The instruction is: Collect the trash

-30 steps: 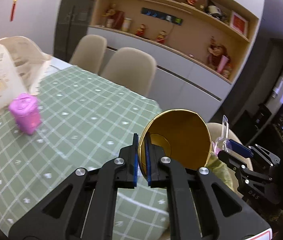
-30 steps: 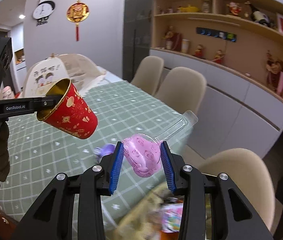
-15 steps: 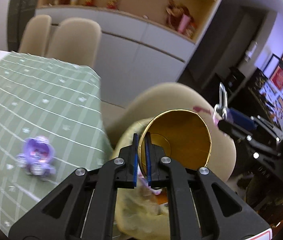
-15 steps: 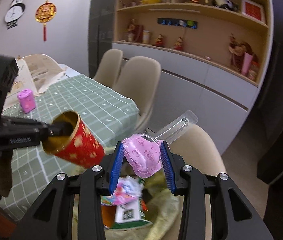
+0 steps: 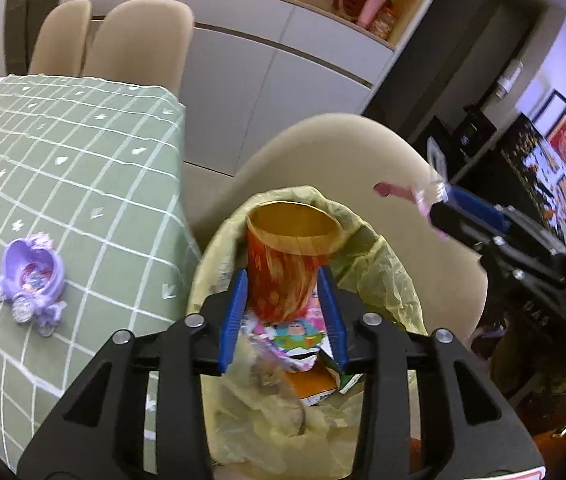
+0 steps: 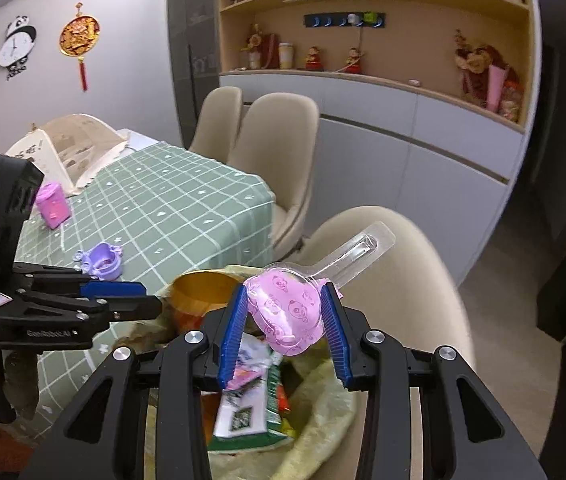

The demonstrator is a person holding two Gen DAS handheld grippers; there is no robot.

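- Since a second ago you have swung both grippers off the counter (image 5: pixel 83 152) and over the yellow-lined trash bin (image 5: pixel 383 272) beside the beige chair (image 5: pixel 363 152).
- On the counter, a purple carriage toy (image 5: pixel 27 276) and a pink box (image 6: pixel 54 205) lie well apart from the bin; whether they count as trash, you cannot tell from here.
- Your left gripper (image 5: pixel 283 300), pinched on the cup rim a second ago, is now spread, its blue fingers (image 5: pixel 235 312) either side of the red paper cup (image 5: pixel 287 268) without visibly pressing it. The cup looks released, upright and blurred, dropping into the bin.
- Inside the bin sit printed wrappers (image 5: pixel 295 332) and a green-and-white carton (image 6: pixel 251 416), so several pieces are already collected.
- Your right gripper (image 6: pixel 285 320) pinches the pink panda-print blister pack (image 6: pixel 287 312) over the bin mouth; that piece is not yet dropped.
- Judged from this, opening the right gripper is what remains here.
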